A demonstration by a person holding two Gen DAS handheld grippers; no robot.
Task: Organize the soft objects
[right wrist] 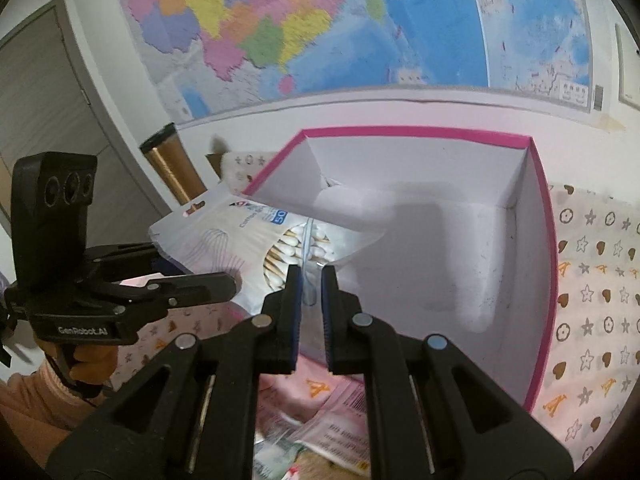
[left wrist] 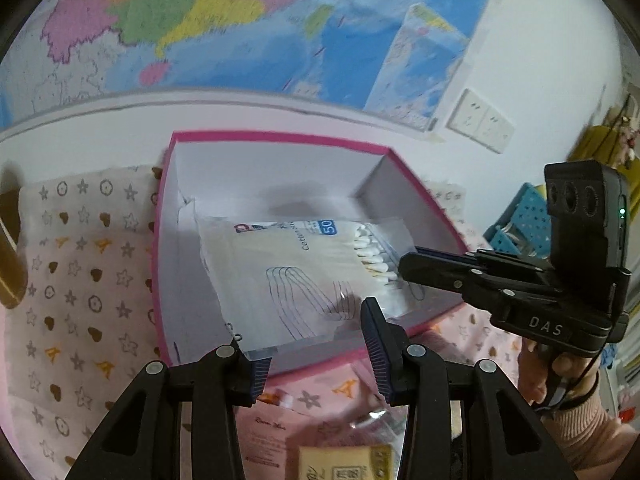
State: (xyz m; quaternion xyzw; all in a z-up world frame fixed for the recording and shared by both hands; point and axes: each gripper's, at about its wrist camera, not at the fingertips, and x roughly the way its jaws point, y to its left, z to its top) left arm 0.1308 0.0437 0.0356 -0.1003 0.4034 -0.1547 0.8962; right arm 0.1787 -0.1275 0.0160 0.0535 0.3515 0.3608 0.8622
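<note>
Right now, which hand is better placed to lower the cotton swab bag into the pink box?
Right. The right gripper has its jaws shut on the bag's clear edge, above the box interior. The left gripper has its jaws apart at the other end; grip unclear.

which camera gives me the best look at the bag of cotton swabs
The left wrist view: the bag of cotton swabs faces the camera nearly whole, over the pink box, printed front and swab tips visible. The right wrist view shows it from the side, partly hidden behind the box wall, the left gripper and the right gripper.
</note>
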